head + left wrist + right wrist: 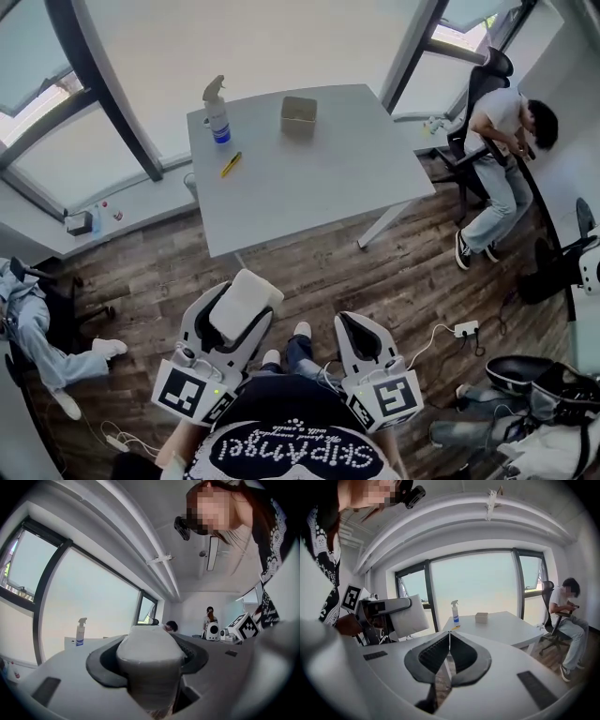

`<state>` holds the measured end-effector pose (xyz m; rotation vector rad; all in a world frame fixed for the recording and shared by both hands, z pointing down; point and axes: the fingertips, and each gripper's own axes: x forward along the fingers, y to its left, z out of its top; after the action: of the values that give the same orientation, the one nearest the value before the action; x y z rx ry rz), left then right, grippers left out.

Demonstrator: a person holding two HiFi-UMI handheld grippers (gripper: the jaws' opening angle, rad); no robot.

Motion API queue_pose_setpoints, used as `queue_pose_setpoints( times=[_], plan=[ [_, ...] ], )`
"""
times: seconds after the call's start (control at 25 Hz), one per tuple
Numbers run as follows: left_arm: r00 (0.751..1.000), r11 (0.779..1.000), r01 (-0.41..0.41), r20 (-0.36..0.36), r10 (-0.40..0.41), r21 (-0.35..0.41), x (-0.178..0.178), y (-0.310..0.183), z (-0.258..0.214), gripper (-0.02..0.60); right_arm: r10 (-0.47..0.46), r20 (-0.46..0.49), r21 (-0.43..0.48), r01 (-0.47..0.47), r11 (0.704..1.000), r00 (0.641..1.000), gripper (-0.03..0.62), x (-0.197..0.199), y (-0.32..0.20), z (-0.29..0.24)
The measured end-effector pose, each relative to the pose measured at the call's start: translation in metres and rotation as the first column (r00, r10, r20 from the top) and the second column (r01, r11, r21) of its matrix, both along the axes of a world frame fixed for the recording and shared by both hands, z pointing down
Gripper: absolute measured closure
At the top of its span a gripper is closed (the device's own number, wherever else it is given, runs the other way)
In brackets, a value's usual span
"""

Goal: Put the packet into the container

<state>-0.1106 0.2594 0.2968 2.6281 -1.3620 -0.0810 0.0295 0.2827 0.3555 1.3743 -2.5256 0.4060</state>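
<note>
At the bottom of the head view, closest in, the left gripper [236, 300] has its jaws spread about halfway and clamped on either side of the packet [246, 306], a pale, soft white block held in the air above the wooden floor [309, 272]. In the left gripper view the packet fills the gap between the jaws. Just to its right in the frame, the right gripper [354, 323] is empty, its jaws pressed together with only a thin seam between them.

The container [298, 114], a small open beige box, stands at the upper middle of the frame on the grey worktop [319, 187], near a spray bottle [217, 111] and a yellow pen-like object [231, 164].

By my reading, the pickup is done. The packet is well apart from the container, so the carry to the worktop, the lowering into the box and the release all remain.
</note>
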Motion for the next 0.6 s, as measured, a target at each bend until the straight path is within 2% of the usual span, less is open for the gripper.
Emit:
queue_pose_setpoints(
  times=[0.24, 0.6],
  plan=[
    [1.0, 1.0, 0.018, -0.003, -0.018, 0.015, 0.015, -0.023, -0.004, 0.308, -0.011, 0.003, 0.002, 0.011, 1.0, 1.0, 0.579, 0.015, -0.029, -0.001],
    [0.999, 0.999, 0.043, -0.011, -0.043, -0.003, 0.037, -0.042, -0.003, 0.307, -0.03, 0.007, -0.013, 0.031, 0.999, 1.0, 0.579, 0.039, -0.049, 0.003]
  ],
)
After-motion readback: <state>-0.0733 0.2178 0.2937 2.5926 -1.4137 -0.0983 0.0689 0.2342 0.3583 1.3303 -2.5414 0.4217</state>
